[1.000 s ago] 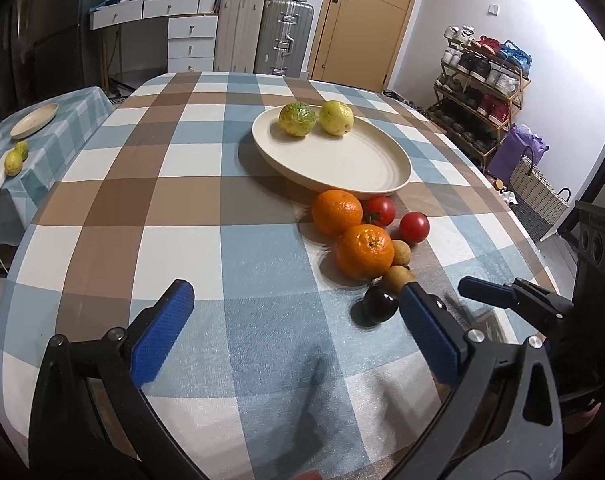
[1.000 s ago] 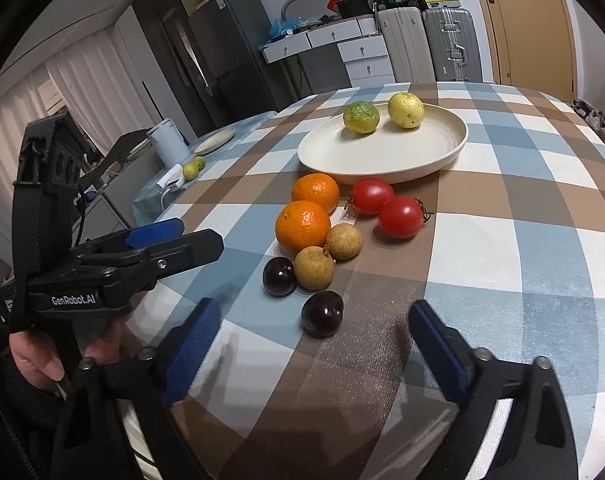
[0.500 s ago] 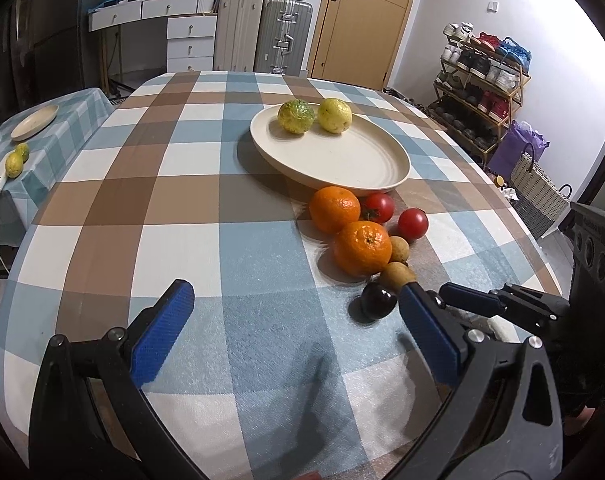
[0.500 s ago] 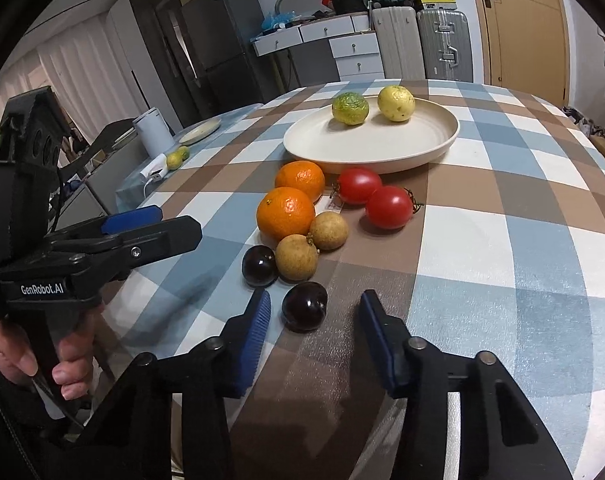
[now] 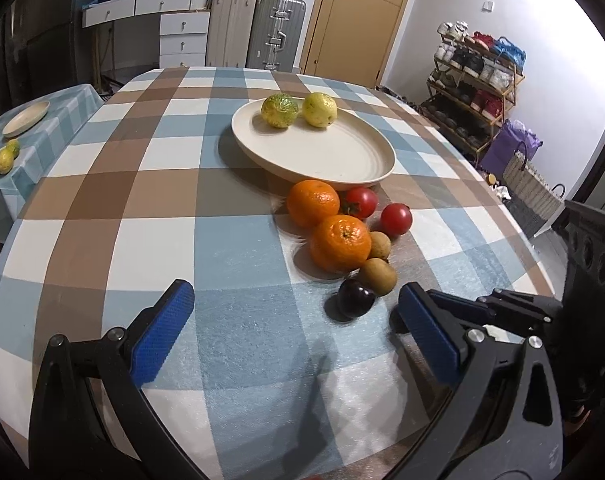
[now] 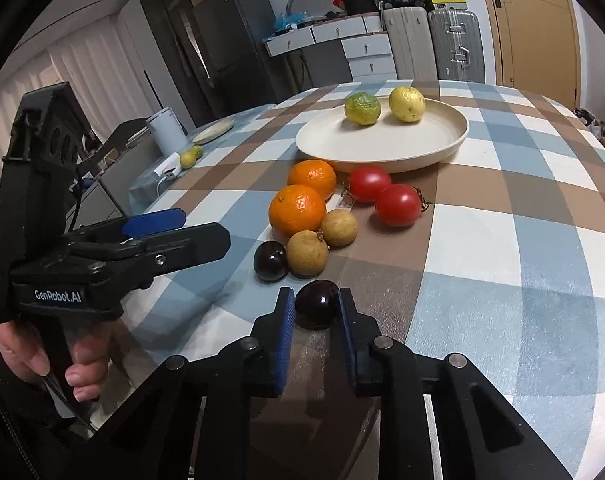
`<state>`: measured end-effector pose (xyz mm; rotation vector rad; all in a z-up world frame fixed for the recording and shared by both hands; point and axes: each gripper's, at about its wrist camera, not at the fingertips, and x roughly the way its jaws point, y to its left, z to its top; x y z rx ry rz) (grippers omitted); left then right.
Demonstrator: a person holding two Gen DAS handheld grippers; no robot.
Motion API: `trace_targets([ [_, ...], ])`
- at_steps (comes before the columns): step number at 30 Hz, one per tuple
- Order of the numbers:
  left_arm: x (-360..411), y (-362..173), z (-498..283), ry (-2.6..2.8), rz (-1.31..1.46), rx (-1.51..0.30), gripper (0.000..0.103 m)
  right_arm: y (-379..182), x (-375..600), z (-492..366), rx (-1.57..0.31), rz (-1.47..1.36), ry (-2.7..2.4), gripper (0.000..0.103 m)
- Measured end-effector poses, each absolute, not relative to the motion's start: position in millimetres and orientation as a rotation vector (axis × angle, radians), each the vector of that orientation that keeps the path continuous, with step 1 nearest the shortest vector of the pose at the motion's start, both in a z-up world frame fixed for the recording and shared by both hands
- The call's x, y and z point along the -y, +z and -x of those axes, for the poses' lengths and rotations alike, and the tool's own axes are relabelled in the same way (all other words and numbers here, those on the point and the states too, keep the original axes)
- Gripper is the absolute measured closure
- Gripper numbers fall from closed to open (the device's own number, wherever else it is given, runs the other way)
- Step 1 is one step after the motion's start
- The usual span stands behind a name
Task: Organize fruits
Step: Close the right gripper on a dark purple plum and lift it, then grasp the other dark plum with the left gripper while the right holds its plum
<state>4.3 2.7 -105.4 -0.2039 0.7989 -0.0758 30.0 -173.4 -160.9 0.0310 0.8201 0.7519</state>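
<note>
A cream plate [image 5: 342,160] holds a green-yellow fruit [image 5: 279,110] and a yellow fruit [image 5: 320,109]. In front of it lie two oranges [image 5: 339,237], two red tomatoes [image 5: 396,219], two brown fruits [image 5: 378,276] and a dark plum [image 5: 355,298]. In the right wrist view my right gripper [image 6: 315,309] is shut on a second dark plum [image 6: 316,308] that rests on the table; the plate [image 6: 442,148] lies beyond. My left gripper [image 5: 294,320] is open and empty, low over the cloth, just left of the fruit cluster.
The checked tablecloth [image 5: 142,200] covers a round table. A side table at the left carries a small plate [image 5: 25,118] and two lemons [image 5: 6,158]. Suitcases, drawers and a shoe rack [image 5: 474,80] stand behind.
My right gripper has moved forward and closed its jaws onto the near dark plum. My left gripper has stayed open and shifted only slightly.
</note>
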Motion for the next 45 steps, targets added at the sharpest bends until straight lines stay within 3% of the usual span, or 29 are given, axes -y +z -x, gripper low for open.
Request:
trace_targets([
  [30,2.3,-125.8,-13.0,-0.197,0.263,-0.851,0.002,-144.8,203.9,-37.4,-0.778,-0.083,0.692,0.082],
  [36,6.1,-130.1,-24.2,-0.240,0.271,-0.871,0.030,-144.5,210.9,-40.3,-0.762,-0.108,0.687,0.082],
  [41,12.9,-132.0,-32.1,-0.302,0.275,-0.898,0.071,-146.0,215.1,-42.9,-0.758,-0.127,0.680,0.082],
  [45,17.6,-133.6,-32.8,-0.322,0.265,-0.900,0.081,-146.5,218.3,-44.7,-0.755,-0.137,0.675,0.082],
])
